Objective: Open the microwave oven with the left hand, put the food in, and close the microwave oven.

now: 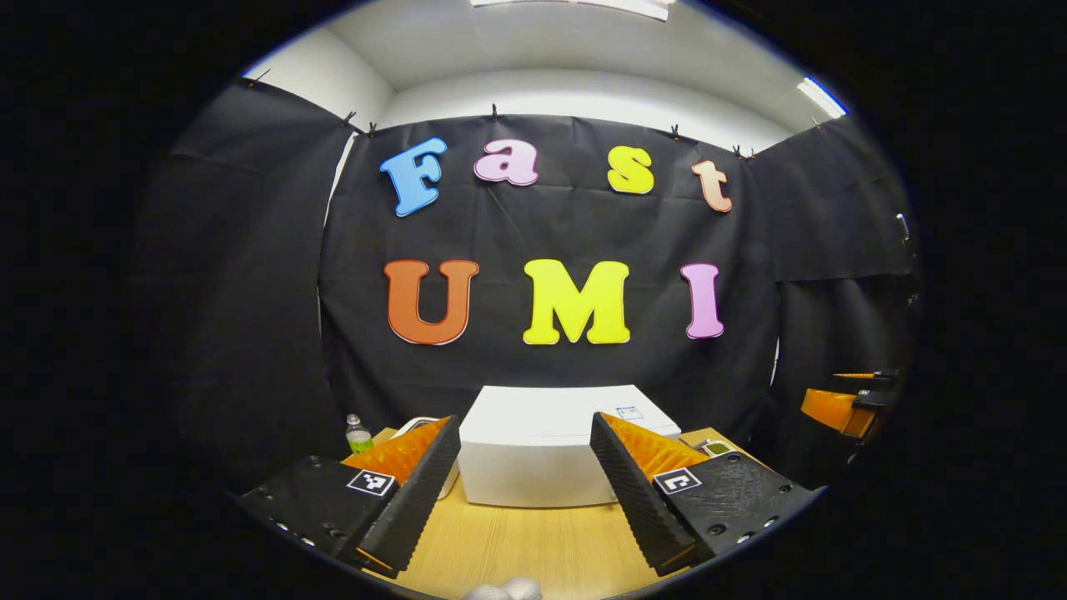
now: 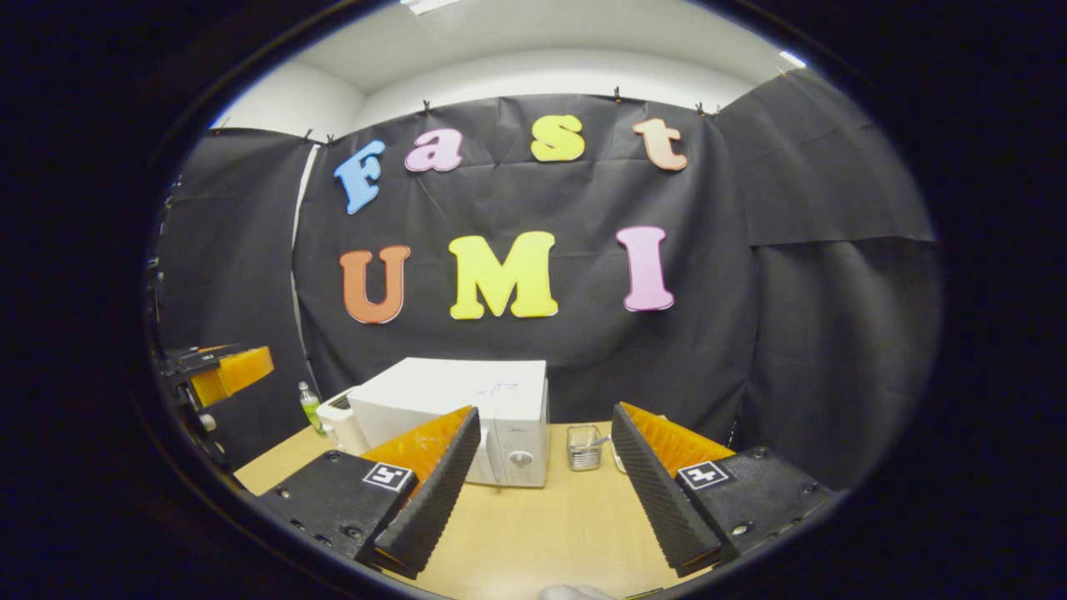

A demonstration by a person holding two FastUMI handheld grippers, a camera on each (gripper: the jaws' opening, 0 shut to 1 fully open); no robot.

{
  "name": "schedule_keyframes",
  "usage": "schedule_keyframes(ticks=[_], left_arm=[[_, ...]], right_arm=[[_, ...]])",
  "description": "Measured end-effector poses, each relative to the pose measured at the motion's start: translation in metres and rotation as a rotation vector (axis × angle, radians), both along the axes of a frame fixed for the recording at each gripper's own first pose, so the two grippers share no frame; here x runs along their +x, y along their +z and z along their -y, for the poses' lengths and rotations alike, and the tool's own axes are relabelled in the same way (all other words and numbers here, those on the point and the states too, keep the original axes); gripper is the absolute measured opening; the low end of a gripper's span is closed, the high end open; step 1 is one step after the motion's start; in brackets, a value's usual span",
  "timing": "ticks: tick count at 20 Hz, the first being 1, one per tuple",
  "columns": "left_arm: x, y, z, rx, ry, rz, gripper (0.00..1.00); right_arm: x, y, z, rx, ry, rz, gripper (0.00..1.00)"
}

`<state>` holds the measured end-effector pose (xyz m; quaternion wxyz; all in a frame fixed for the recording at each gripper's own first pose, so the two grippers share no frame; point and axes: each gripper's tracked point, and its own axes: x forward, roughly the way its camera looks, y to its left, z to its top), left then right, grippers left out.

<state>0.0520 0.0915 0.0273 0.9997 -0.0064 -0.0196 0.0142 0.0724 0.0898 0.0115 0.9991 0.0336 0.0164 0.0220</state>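
The white microwave (image 1: 533, 450) stands on the wooden table (image 1: 517, 542) against the back wall, its door closed. In the right gripper view the microwave (image 2: 467, 412) shows its control knob (image 2: 521, 458) on the front's right side. My left gripper (image 1: 525, 423) is open and empty, held some way in front of the microwave. My right gripper (image 2: 543, 412) is also open and empty, off to the microwave's right. A pale rounded thing (image 1: 504, 590) peeks in at the bottom edge; I cannot tell what it is.
A small plastic bottle (image 1: 358, 433) and a white appliance (image 2: 342, 421) stand left of the microwave. A glass container (image 2: 586, 447) stands to its right. The other gripper (image 1: 846, 407) hovers far right; in the right gripper view the left one (image 2: 225, 371) is far left.
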Motion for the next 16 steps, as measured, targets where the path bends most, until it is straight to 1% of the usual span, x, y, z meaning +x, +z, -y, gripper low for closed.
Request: schedule_keyframes(ticks=[3, 5, 6, 7, 8, 9, 13, 14, 15, 16], left_arm=[[-0.010, 0.004, -0.006, 0.025, 0.014, 0.006, 0.96], [-0.015, 0.008, -0.006, 0.012, 0.012, 0.008, 0.96], [-0.016, 0.009, -0.004, 0.006, 0.010, 0.008, 0.96], [-0.018, 0.013, -0.004, 0.005, 0.010, 0.015, 0.96], [-0.020, 0.016, -0.002, 0.005, 0.006, 0.019, 0.96], [-0.023, 0.019, 0.000, 0.004, 0.000, 0.028, 0.96], [-0.028, 0.032, 0.007, 0.013, -0.015, 0.052, 0.96], [-0.028, 0.036, 0.010, 0.014, -0.020, 0.055, 0.96], [-0.028, 0.041, 0.016, 0.017, -0.029, 0.061, 0.96], [-0.029, 0.043, 0.019, 0.026, -0.034, 0.068, 0.88]], right_arm=[[-0.006, 0.020, -0.001, 0.003, -0.003, 0.033, 0.92], [-0.011, 0.031, -0.001, 0.001, -0.009, 0.052, 0.91], [-0.013, 0.036, -0.003, 0.000, -0.009, 0.063, 1.00], [-0.015, 0.041, -0.005, -0.001, -0.003, 0.074, 1.00], [-0.018, 0.044, -0.007, -0.004, 0.000, 0.080, 0.92], [-0.020, 0.044, -0.007, -0.006, -0.001, 0.082, 0.91], [-0.029, 0.047, -0.002, 0.005, -0.012, 0.078, 0.92], [-0.032, 0.049, 0.000, 0.010, -0.016, 0.078, 1.00], [-0.033, 0.049, 0.002, 0.013, -0.019, 0.081, 0.91], [-0.035, 0.051, 0.005, 0.017, -0.022, 0.083, 1.00]])
